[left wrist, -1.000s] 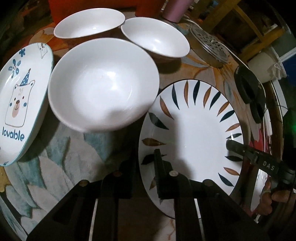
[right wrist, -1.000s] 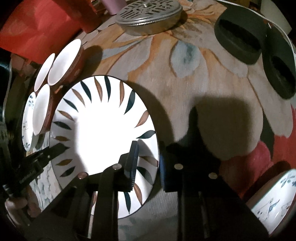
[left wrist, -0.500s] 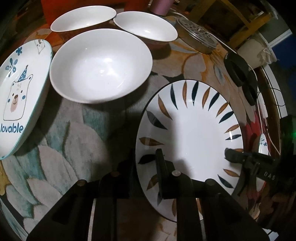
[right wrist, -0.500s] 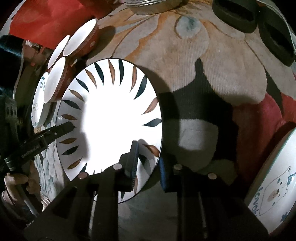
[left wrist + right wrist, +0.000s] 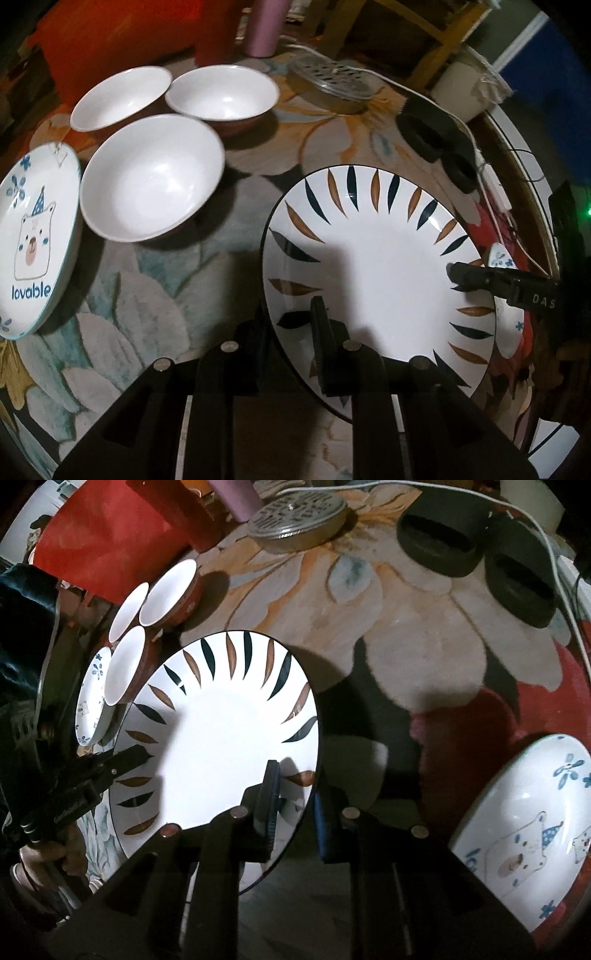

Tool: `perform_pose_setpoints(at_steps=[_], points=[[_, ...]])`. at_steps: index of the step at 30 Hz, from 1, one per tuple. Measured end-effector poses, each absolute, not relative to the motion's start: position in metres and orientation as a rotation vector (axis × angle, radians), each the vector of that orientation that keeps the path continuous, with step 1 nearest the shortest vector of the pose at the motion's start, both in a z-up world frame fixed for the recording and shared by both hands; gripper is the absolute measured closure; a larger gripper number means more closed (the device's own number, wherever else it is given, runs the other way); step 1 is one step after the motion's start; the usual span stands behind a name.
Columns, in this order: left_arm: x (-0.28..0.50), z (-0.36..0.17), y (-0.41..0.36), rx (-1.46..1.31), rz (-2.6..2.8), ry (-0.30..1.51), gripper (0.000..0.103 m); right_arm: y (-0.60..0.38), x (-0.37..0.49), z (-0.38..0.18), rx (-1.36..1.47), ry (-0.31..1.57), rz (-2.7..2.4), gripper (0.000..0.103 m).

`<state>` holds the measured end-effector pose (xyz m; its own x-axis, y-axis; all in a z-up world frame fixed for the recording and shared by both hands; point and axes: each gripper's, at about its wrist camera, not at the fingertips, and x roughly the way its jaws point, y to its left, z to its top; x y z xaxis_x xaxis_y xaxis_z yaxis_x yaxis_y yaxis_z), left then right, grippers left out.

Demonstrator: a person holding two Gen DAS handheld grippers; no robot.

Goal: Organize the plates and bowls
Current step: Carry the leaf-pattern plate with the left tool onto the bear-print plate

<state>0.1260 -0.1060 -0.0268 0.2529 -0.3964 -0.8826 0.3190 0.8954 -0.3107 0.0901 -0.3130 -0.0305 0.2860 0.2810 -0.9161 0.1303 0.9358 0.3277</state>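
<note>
A white plate with dark and brown leaf marks (image 5: 384, 273) hangs a little above the flowered tablecloth, casting a shadow on it. My left gripper (image 5: 291, 339) is shut on its near rim, one finger over the face and one under. My right gripper (image 5: 295, 812) grips the opposite rim (image 5: 310, 775); its jaws are closing tighter with the rim between them. Each gripper shows in the other's view, the right gripper (image 5: 458, 277) and the left gripper (image 5: 129, 757). Three white bowls (image 5: 151, 177) stand grouped at the left. A bear plate marked "lovable" (image 5: 37, 240) lies beside them; a second bear plate (image 5: 524, 819) lies at the right.
A perforated metal lid (image 5: 299, 513) and two black round holders (image 5: 439, 542) sit at the back of the round table. A white cable (image 5: 491, 184) runs along the right edge. A pink cup (image 5: 264, 26) and a red box (image 5: 107, 542) stand behind the bowls.
The leaf plate has risen off the cloth and drifted right, away from the bowls, with both grippers on it. The second bear plate has come into the right wrist view.
</note>
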Motion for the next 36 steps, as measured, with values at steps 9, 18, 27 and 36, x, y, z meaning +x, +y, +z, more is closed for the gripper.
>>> perform_pose_setpoints(at_steps=[9, 18, 27, 36], points=[[0.116, -0.011, -0.14, -0.037, -0.57, 1.196, 0.083, -0.337, 0.069, -0.012, 0.393, 1.25, 0.046, 0.086], [0.101, -0.002, -0.194, 0.012, -0.668, 1.184, 0.083, -0.38, 0.038, 0.001, 0.427, 1.238, -0.043, 0.086], [0.083, -0.004, -0.252, 0.062, -0.754, 1.19, 0.083, -0.428, 0.004, 0.005, 0.476, 1.226, -0.131, 0.086], [0.064, -0.01, -0.309, 0.106, -0.824, 1.206, 0.083, -0.475, -0.033, 0.001, 0.517, 1.231, -0.221, 0.086]])
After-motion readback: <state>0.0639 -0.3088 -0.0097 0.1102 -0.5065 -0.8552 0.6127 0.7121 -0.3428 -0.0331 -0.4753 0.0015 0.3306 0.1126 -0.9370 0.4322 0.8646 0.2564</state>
